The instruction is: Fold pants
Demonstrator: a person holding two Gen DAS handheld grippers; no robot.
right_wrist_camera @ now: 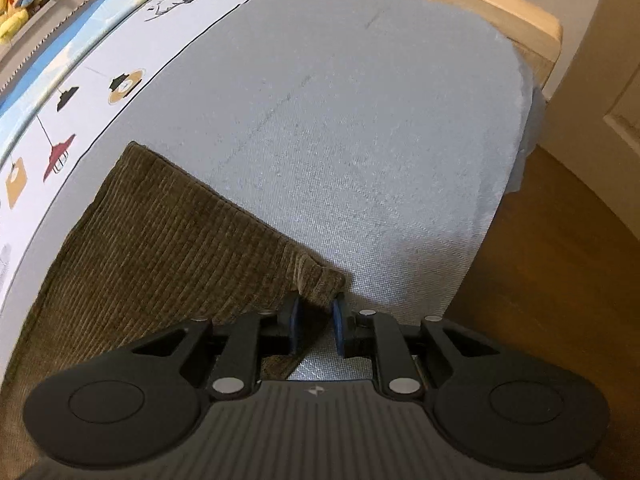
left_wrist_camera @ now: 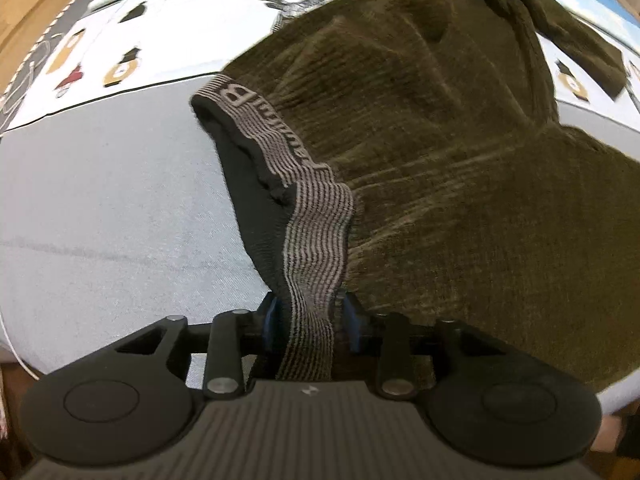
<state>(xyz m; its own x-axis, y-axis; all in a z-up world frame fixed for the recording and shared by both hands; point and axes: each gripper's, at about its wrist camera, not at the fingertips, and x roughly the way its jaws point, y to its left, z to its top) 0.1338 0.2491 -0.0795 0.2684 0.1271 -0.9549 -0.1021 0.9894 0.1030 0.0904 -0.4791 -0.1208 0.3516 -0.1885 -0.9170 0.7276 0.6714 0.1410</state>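
At the lower centre of the left wrist view, the left gripper has its jaws clamped on the striped elastic waistband of the pants. The band runs up from between the blue pads toward the upper left of the frame, with the dark inner lining exposed beside it. The olive corduroy body of the pants fills the right half of that view and drapes across a pale grey bed sheet; a printed cover lies beyond, at the upper left.

At the lower centre of the right wrist view, the right gripper has its jaws drawn close on a corner of the corduroy fabric. The cloth sits against the left pad; whether the right pad presses it firmly cannot be confirmed, since sheet is visible in the gap below. The rest of the fabric spreads toward the lower left of the frame. The bed edge and wooden floor occupy the right side.

Probable faults from this state:

- Slip at the right corner. Cause: only a small tip of fabric lies between the jaws, so lifting tension may pull it free.
- Uneven fold. Cause: the waistband is twisted at the left grip, and the lining faces outward, so edges may not align.
- Fabric trailing off the bed. Cause: the right grip point lies near the bed edge.
- Bunching. Cause: the two grips travelling at different rates would leave slack between them.
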